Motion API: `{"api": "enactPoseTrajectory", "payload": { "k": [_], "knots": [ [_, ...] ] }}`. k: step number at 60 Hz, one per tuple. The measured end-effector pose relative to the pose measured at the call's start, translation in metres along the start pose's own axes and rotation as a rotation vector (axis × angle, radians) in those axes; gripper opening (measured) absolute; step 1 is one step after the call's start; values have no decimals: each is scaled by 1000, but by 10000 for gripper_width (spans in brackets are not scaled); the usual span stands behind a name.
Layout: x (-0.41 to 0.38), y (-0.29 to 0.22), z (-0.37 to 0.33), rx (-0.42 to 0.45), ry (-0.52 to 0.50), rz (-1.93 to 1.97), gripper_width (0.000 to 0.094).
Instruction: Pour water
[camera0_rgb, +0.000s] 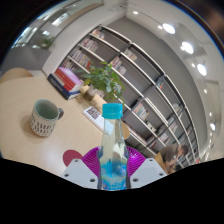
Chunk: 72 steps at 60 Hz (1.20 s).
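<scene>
Beyond the table, a tall bookshelf (135, 75) lined with books and boxes fills the far wall, under a ceiling dotted with round lights (186, 47); nearer, the pale wooden table (25, 100) spreads out ahead of the gripper; a leafy green plant (103, 77) stands at the table's far edge, with a red book (68, 80) just beside it; a ribbed mug (44, 117) sits on the table, well apart from the fingers; the clear water bottle (113, 150) with its blue cap (113, 110) stands upright between the fingers; the gripper (113, 172) is clamped on the bottle, both magenta pads (96, 162) pressing its sides.
</scene>
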<state>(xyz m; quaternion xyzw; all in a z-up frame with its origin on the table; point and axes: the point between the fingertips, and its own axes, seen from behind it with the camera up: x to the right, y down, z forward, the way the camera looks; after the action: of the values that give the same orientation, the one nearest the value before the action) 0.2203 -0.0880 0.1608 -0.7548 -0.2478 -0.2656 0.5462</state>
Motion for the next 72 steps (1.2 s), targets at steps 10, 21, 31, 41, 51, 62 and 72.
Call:
{"api": "enactPoseTrajectory", "payload": {
  "k": [10,21,31,41,51,62,72],
  "knots": [
    [-29,-50,18,-5,-22,-443,316],
    [-60,-68,42,-23,-37,-872,315],
    [-69,-77,62,-40,-20,-1201,325],
    [-80,-92,67,7,18,-1441,327],
    [-85,-93,63,-14,31,-1437,328],
    [-78,-100,58,-16,23,-1224,327],
    [-57,-134,36,27,-17,-657,327]
  ]
}}
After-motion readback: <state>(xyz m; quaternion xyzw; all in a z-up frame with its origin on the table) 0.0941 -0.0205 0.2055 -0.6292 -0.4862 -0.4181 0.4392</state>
